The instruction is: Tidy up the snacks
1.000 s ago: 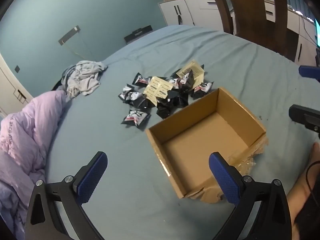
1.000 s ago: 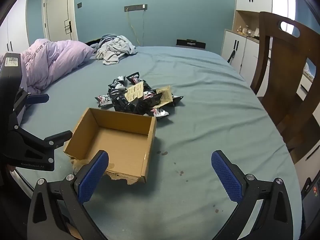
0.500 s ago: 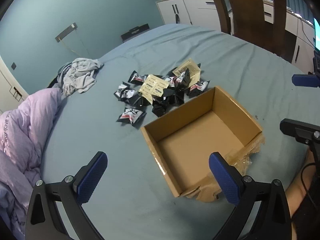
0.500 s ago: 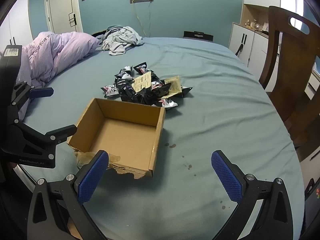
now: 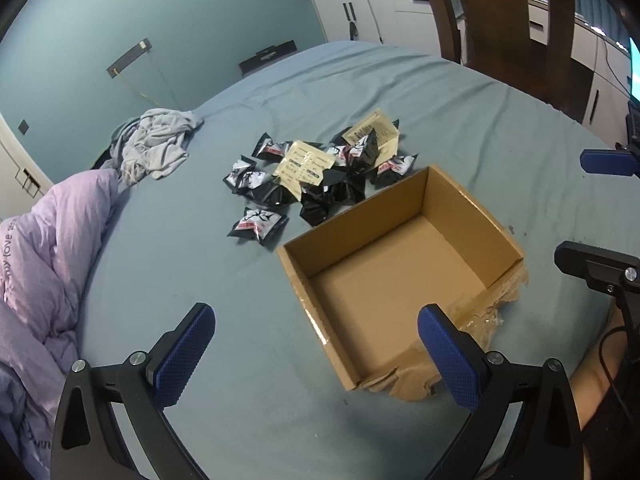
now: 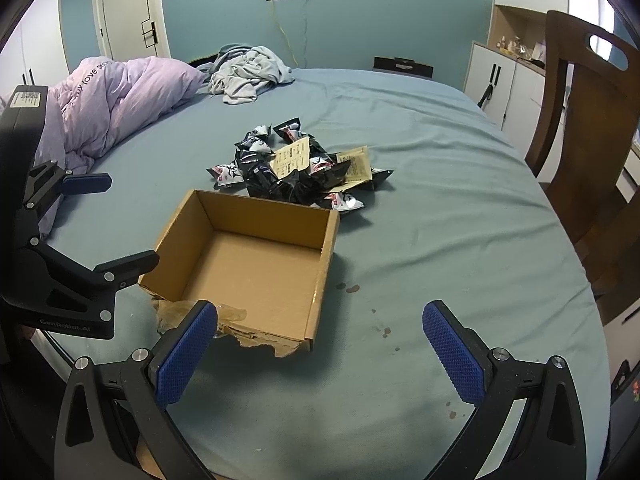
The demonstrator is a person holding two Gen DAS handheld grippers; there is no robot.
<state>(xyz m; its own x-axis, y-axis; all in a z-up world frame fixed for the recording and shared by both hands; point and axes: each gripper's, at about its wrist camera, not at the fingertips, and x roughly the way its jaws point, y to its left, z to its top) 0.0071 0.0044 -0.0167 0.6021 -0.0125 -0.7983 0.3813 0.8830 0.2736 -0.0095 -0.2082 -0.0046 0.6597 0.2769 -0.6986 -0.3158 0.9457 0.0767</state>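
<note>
Both cameras have edged nearer the snacks over the last second, the cardboard box point(image 6: 256, 264) and the pile now sitting higher and larger in the right wrist view. From left, a lilac duvet point(image 6: 116, 96) is bunched at the edge of the blue-sheeted bed point(image 6: 440, 208), with grey clothes point(image 6: 252, 74) crumpled beyond it. The left claw point(image 5: 316, 356) hangs wide open and empty over the sheet, its right finger in front of the box's torn near corner. The box stands open-topped and empty at mid-bed. Just behind its far wall lies the heap of black snack packets point(image 5: 320, 184), two yellow sachets point(image 5: 306, 166) among them, one packet point(image 5: 258, 220) slightly apart at the left. The right claw point(image 6: 320, 354) is likewise spread wide, holding nothing. A wooden chair point(image 6: 588, 128) stands at the bed's right edge.
</note>
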